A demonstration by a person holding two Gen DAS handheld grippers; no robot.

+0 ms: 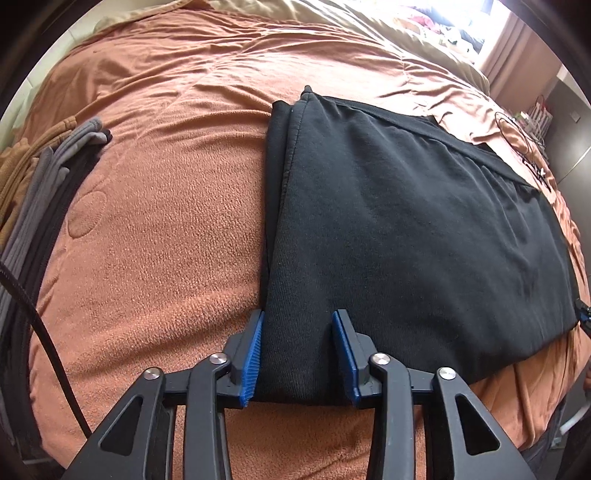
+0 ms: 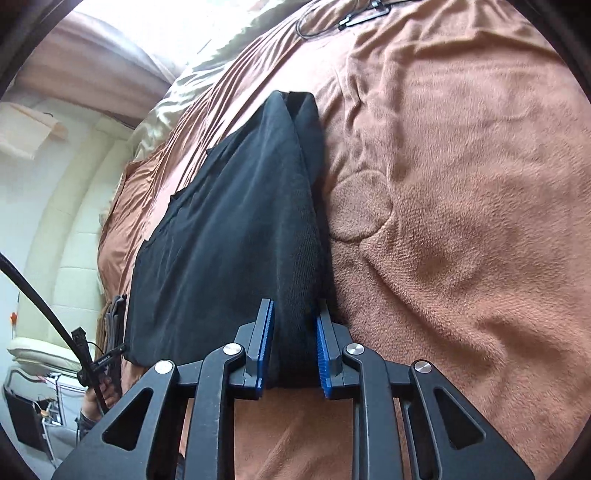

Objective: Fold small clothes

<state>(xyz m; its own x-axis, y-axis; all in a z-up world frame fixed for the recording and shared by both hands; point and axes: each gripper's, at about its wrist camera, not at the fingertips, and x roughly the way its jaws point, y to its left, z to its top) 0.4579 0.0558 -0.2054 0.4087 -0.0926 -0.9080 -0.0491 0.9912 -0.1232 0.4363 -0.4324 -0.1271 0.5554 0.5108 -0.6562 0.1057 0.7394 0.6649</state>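
Both grippers pinch the black garment on the bed.
The left gripper jaws are partly closed on its folded edge; the right gripper jaws squeeze a bunched fold more narrowly.

An orange fleece blanket covered the bed, a beige pillow lay at its far end, and a thin black cable curled near its far right edge.
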